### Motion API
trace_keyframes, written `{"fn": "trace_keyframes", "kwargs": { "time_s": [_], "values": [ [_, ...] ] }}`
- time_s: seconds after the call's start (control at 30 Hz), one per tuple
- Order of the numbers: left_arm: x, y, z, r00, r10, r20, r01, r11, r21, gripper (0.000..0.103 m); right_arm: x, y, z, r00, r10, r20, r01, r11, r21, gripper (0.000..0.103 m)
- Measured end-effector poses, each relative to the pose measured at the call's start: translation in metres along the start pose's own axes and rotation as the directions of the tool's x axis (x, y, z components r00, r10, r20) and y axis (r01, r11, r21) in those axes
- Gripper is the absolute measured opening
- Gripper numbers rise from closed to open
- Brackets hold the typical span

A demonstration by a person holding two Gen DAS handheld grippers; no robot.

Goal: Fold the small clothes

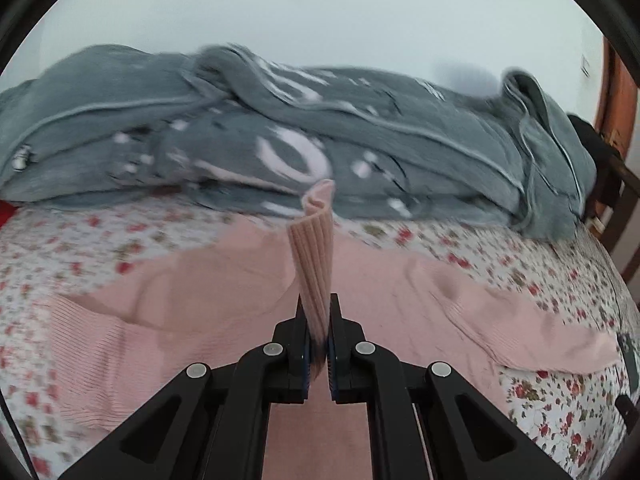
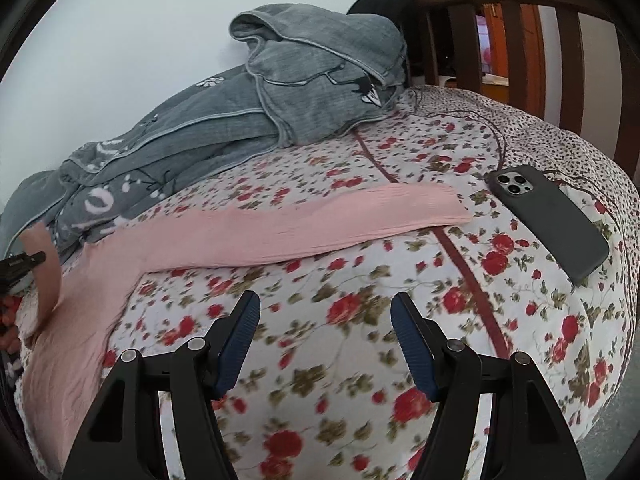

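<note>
A pink ribbed knit garment (image 1: 224, 288) lies spread on the floral bedsheet (image 1: 72, 240). My left gripper (image 1: 318, 312) is shut on its ribbed cuff (image 1: 316, 248), which stands up from the jaws above the garment. In the right wrist view one pink sleeve (image 2: 304, 224) stretches right across the sheet (image 2: 360, 320), and the lifted cuff (image 2: 44, 264) shows at the far left with the left gripper's tip (image 2: 24, 260). My right gripper (image 2: 326, 312) is open and empty, over bare sheet in front of the sleeve.
A rumpled grey patterned blanket (image 1: 280, 132) lies along the wall behind the garment; it also shows in the right wrist view (image 2: 248, 120). A dark phone (image 2: 548, 220) lies on the sheet right of the sleeve end. A wooden bed rail (image 2: 520, 40) stands at the far right.
</note>
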State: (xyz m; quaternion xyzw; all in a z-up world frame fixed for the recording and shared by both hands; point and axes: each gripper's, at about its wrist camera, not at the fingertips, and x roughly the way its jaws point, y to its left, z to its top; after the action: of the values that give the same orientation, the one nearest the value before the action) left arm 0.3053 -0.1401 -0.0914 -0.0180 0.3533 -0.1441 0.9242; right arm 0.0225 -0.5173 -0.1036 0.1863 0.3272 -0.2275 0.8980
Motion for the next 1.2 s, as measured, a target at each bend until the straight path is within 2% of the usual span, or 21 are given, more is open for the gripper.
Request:
{"fn": "trace_keyframes", "kwargs": {
  "time_s": [0.17,0.27,0.33,0.47,0.73,0.83,0.87,0.9,0.97,1.1,1.2],
  "values": [
    [0.035,-0.024,-0.019,0.996,-0.064,-0.066,0.066,0.998,0.016,0.007,0.015,-0.002,0.001,1.000,-0.012,-0.017,0.012,1.000,-0.017,0.064],
    [0.042,-0.032,-0.026,0.993,-0.082,-0.086,0.087,0.995,0.049,0.007,0.023,-0.003,0.002,1.000,-0.024,-0.018,0.024,0.999,-0.023,0.064],
    [0.042,-0.034,-0.027,0.989,-0.121,-0.086,0.126,0.991,0.053,0.007,0.027,-0.005,0.003,1.000,-0.027,-0.016,0.026,0.999,-0.019,0.064],
    [0.041,-0.041,-0.028,0.973,-0.218,-0.081,0.224,0.972,0.067,0.007,0.030,-0.009,0.007,0.999,-0.031,-0.010,0.031,1.000,-0.004,0.064],
    [0.040,-0.066,-0.038,0.948,-0.292,-0.122,0.311,0.932,0.184,0.009,0.032,-0.018,0.009,1.000,-0.027,0.003,0.027,0.999,0.037,0.064],
    [0.040,-0.068,-0.038,0.945,-0.299,-0.132,0.320,0.929,0.187,0.018,0.027,-0.021,0.007,1.000,-0.029,0.010,0.028,0.998,0.048,0.064],
    [0.039,-0.067,-0.037,0.946,-0.300,-0.127,0.319,0.930,0.181,0.030,0.025,-0.023,0.006,1.000,-0.023,0.011,0.022,0.998,0.054,0.064],
    [0.035,-0.064,-0.036,0.949,-0.295,-0.110,0.310,0.935,0.173,0.049,0.024,-0.025,0.006,1.000,-0.017,0.012,0.016,0.998,0.060,0.064],
    [0.024,-0.058,-0.035,0.953,-0.298,-0.057,0.304,0.939,0.161,0.066,0.022,-0.031,0.006,1.000,-0.012,0.013,0.011,0.997,0.079,0.064],
    [-0.004,-0.044,-0.029,0.950,-0.309,0.041,0.300,0.941,0.154,0.074,0.023,-0.041,0.007,1.000,0.013,0.016,-0.015,0.992,0.128,0.064],
    [-0.016,-0.036,-0.027,0.969,-0.230,0.087,0.212,0.960,0.180,0.074,0.027,-0.047,0.012,0.999,0.023,0.029,-0.028,0.986,0.166,0.064]
  ]
}}
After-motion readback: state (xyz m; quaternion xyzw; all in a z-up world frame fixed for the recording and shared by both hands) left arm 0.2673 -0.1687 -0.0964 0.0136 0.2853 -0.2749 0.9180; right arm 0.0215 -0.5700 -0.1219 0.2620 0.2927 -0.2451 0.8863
